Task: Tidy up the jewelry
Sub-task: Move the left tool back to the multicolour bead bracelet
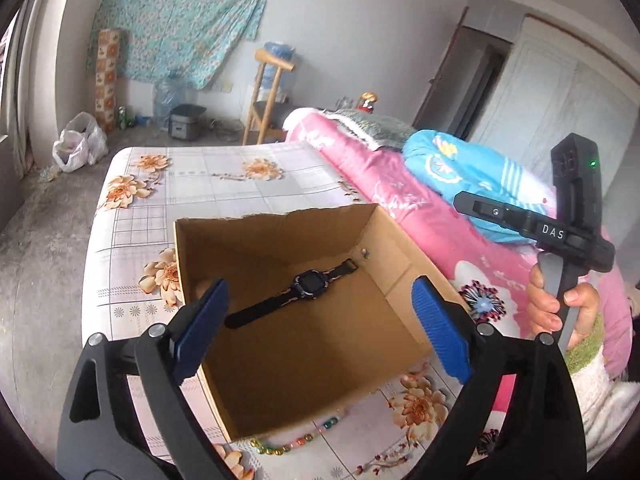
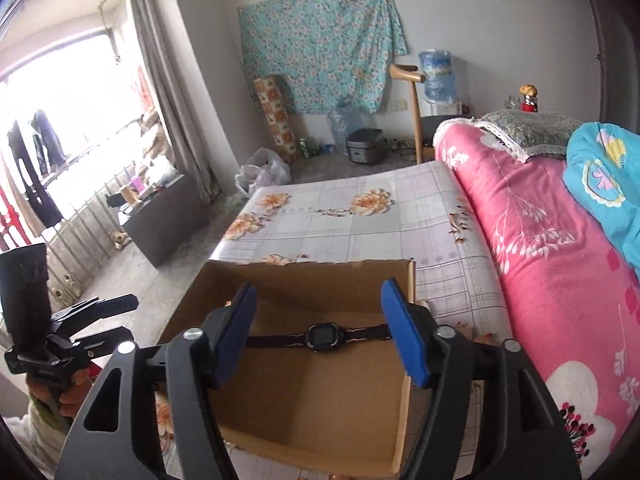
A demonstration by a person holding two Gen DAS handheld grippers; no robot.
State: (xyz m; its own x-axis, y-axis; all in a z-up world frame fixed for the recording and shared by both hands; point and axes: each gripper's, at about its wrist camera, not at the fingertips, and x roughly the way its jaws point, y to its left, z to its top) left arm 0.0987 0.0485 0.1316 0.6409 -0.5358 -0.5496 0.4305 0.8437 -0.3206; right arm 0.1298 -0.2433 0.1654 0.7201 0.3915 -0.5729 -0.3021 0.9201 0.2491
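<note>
**Lying flat in the box: one dark watch, both claws spread wide**

Resting on the floor of an open cardboard box (image 1: 304, 320) is a dark wristwatch (image 1: 298, 290), laid out at full length with both strap ends extended. Its case is squarish and black with a dark screen, and a pale pinkish pattern is seen along the strap next to the case. In the left wrist view the watch is set diagonally, toward the far part of the box; in the right wrist view it (image 2: 320, 336) is seen running nearly level across the box (image 2: 312, 400).

The box is placed on a worktop (image 1: 240, 192) covered with a checked cloth printed with orange flowers. A string of coloured beads (image 1: 298, 440) is laid on the cloth just outside the near wall of the box, apart from the watch.

The left claw (image 1: 320, 328) is held above the box with its blue pads spread wide, nothing between them. The right claw (image 2: 320, 336) is likewise held wide over the box, nothing gripped.

A pink flowered blanket (image 2: 540, 248) and a blue bundle (image 1: 460, 168) are seen beside the worktop.
</note>
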